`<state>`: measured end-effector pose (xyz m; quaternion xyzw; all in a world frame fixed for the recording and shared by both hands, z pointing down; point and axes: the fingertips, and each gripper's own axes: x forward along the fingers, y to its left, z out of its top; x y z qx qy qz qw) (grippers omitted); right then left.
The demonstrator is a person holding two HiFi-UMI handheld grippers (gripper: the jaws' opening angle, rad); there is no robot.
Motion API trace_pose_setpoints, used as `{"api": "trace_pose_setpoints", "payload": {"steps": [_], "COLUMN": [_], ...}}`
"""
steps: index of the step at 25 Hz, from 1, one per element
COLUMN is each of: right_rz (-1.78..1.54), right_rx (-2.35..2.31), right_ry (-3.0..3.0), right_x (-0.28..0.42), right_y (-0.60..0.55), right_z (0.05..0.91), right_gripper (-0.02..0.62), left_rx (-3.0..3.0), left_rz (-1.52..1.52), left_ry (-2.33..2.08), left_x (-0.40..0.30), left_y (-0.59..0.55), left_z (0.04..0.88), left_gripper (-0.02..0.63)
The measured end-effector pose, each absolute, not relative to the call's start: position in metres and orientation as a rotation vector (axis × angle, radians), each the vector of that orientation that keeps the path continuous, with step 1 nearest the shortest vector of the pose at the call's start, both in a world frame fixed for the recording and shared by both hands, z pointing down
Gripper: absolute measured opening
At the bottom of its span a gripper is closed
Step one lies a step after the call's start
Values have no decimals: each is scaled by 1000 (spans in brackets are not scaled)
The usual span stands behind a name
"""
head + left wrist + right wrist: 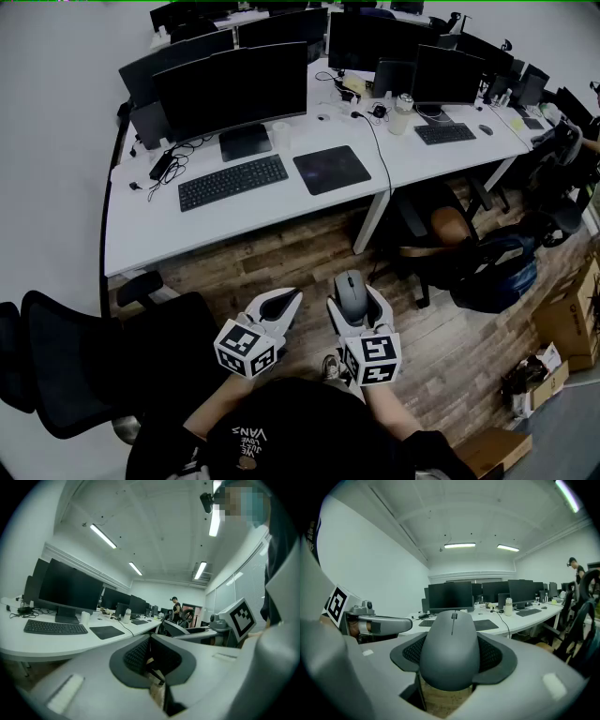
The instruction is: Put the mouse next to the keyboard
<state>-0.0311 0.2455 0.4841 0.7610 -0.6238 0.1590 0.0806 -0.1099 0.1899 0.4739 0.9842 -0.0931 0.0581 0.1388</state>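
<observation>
mouse (451,634) gripped by right tool (453,660) | head view alone shows whole keyboard (232,182)

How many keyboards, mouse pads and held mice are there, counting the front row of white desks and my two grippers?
Keyboards: 2
Mouse pads: 1
Mouse between the right gripper jaws: 1
Total: 4
</observation>
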Motion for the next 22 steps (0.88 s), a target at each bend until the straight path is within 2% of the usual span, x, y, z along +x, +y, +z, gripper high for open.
{"api": "trace_pose_setpoints", "payload": {"steps": [22], "right_rz": [511], "right_rx": [2044], "right_ry": [-2114], "right_x": [53], "right_y": [214], "right_z": [491], "right_gripper": [304], "left_rx": [2753], "left_rz": [105], "left_ry": [-583], "left_x": [-42], "left_y": [176], "left_z": [483], "left_gripper": [3]}}
